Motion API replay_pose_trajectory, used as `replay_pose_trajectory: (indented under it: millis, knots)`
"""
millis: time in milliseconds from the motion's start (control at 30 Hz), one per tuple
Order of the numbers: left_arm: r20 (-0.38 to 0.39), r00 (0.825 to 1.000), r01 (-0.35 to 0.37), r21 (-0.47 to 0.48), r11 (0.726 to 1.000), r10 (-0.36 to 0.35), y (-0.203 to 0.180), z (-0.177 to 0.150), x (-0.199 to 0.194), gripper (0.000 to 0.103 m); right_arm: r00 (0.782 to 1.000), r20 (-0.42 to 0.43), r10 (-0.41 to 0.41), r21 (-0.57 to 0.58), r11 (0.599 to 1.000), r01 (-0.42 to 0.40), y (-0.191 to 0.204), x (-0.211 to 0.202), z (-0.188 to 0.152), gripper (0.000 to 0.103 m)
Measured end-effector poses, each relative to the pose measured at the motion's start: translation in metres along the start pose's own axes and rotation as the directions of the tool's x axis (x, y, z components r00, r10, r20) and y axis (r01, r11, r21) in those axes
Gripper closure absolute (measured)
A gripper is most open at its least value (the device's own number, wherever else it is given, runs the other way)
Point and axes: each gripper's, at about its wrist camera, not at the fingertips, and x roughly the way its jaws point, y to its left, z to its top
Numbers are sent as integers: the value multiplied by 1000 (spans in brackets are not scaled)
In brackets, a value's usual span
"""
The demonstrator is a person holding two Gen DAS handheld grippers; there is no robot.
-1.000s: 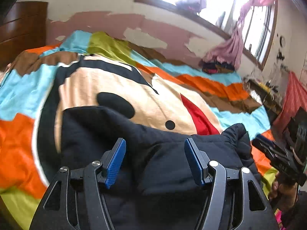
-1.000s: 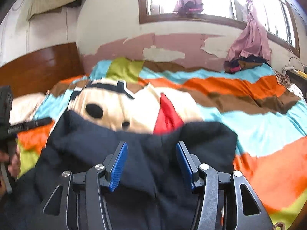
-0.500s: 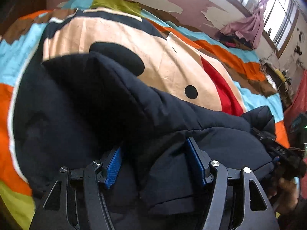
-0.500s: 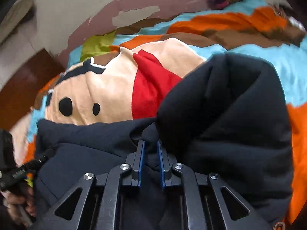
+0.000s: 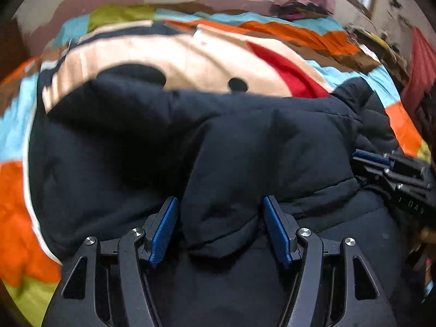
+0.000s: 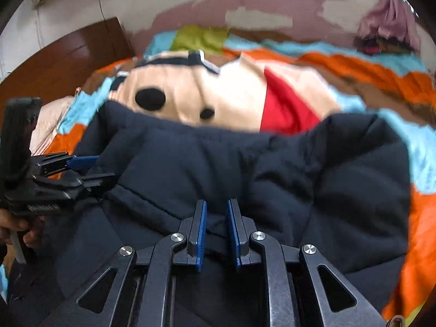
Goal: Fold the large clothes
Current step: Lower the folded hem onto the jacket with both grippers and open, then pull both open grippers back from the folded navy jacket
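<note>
Right wrist: right gripper (image 6: 215, 227) jaws nearly together, pinching a jacket (image 6: 245, 163) fold. Left gripper (image 5: 220, 229) jaws wide apart, straddling a puffy fold. Jacket's far edge ends ahead on the blanket (image 5: 190, 54); bare blanket beyond.

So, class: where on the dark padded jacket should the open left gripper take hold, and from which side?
Grip the puffy fold of the dark padded jacket that bulges between the left gripper fingers. Come straight forward from the near edge: the ridge stands up there, thin enough to pinch.
</note>
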Motion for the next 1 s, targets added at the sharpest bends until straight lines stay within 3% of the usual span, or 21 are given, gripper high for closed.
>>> replay_pose_trajectory:
  millis: [67, 133, 267, 400, 467, 533, 600, 667, 800, 900, 1000]
  knots:
    - [0, 1000, 9, -38, 999, -9, 5, -1, 8, 43, 999, 46, -5, -13, 1000, 6, -3, 5, -10, 87]
    - [22, 999, -26, -35, 999, 27, 2, -2, 16, 43, 996, 81, -26, 0, 1000, 26, -2, 11, -19, 87]
    - [61, 993, -96, -40, 995, 98, -9, -4, 19, 43, 992, 91, -87, -19, 996, 89, 7, 18, -17, 88]
    - [92, 990, -98, -71, 993, 104, -8, -15, 5, 44, 985, 118, -123, -43, 991, 129, 16, 8, -21, 87]
    - [88, 990, -100, -141, 985, 113, -1, -25, -13, 44, 987, 123, -104, -31, 994, 109, 17, -6, -28, 80]
    - [109, 983, -117, -224, 968, 145, 4, -41, -37, 44, 988, 142, -64, -25, 997, 69, 19, -21, -39, 53]
    - [146, 971, -145, -264, 954, 188, 4, -58, -62, 44, 982, 169, -80, -1, 997, 82, 21, -44, -59, 40]
    - [178, 960, -160, -288, 944, 216, -1, -77, -85, 42, 978, 184, -93, 29, 996, 89, 23, -61, -73, 33]
    - [230, 960, -78, -331, 940, 160, -17, -112, -129, 21, 971, 205, -120, 58, 992, 110, 33, -101, -99, 21]
    - [276, 958, 24, -345, 938, 77, -31, -129, -159, 9, 964, 221, -150, 27, 989, 148, 53, -132, -111, 8]
    - [284, 959, 109, -339, 934, -9, -43, -136, -181, 7, 951, 257, -169, -14, 984, 179, 80, -170, -121, 3]
